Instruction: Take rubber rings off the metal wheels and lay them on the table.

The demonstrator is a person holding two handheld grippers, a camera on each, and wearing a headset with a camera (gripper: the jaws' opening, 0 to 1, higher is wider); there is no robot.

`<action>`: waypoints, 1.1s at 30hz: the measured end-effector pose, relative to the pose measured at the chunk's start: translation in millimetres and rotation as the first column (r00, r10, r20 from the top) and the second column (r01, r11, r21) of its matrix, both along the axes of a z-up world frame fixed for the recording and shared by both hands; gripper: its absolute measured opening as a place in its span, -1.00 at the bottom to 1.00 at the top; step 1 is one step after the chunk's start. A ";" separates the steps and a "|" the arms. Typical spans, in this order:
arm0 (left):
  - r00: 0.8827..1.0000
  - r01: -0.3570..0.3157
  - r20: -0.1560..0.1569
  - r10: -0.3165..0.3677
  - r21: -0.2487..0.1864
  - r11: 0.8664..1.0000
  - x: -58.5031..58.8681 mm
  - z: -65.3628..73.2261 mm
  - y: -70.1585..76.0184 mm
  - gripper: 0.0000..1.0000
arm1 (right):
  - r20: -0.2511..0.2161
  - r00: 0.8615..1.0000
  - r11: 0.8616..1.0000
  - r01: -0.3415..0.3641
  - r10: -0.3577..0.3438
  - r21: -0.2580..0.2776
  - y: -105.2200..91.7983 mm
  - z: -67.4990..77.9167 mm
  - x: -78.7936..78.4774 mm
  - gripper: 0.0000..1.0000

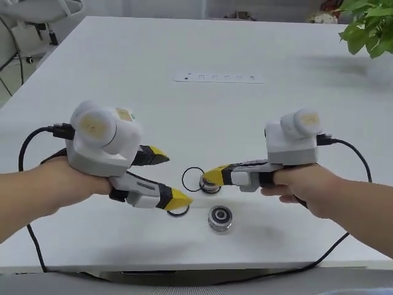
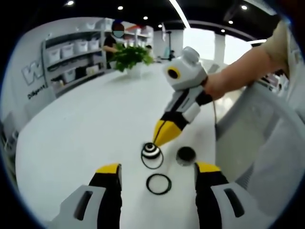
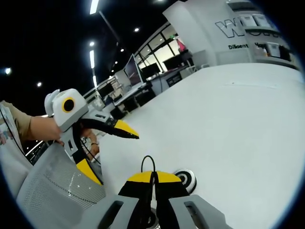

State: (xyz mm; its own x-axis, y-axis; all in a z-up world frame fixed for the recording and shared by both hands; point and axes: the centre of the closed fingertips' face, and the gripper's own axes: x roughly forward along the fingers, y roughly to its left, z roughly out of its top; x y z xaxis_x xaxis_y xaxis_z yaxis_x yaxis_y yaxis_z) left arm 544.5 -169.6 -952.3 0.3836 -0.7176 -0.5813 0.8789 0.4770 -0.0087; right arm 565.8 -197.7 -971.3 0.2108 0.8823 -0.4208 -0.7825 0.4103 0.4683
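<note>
While right tongs (image 3: 152, 177) pinch a rubber ring (image 3: 143, 163), left tongs (image 2: 157, 168) gape near loose ring (image 2: 147, 184).

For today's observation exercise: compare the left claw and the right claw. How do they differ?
The left claw is open; the right claw is shut, pinching a rubber ring. The left claw hovers over a loose ring; the right claw sits by a metal wheel. Both have yellow tips.
</note>
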 end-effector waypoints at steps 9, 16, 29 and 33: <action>1.000 -0.008 -0.025 0.008 0.005 1.000 -10.6 -4.9 13.1 0.39 | -0.029 0.998 0.999 -0.048 0.048 -0.016 10.1 -7.4 -7.0 -1.00; 0.999 -0.011 -0.030 0.011 0.004 1.000 -15.4 -4.5 21.5 0.50 | -0.065 0.995 0.997 -0.075 0.072 -0.031 19.1 -14.5 -12.4 -1.00; 0.999 -0.027 -0.021 0.026 -0.005 1.000 -18.3 -1.0 29.3 0.67 | -0.115 0.989 0.991 -0.104 0.094 -0.081 27.8 -31.6 -18.1 -1.00; 0.999 -0.031 -0.026 0.031 -0.006 0.999 -19.3 -2.2 31.6 0.68 | -0.120 0.989 0.990 -0.101 0.089 -0.098 27.2 -35.6 -18.2 -1.00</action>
State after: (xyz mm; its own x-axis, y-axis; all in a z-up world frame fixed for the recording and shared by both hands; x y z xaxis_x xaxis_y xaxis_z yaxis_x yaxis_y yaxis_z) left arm 525.2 -137.9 -954.4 0.3909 -0.7092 -0.5867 0.8629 0.5042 -0.0346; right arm 547.6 -170.5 -1006.8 0.0730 0.8464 -0.5275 -0.7635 0.3877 0.5164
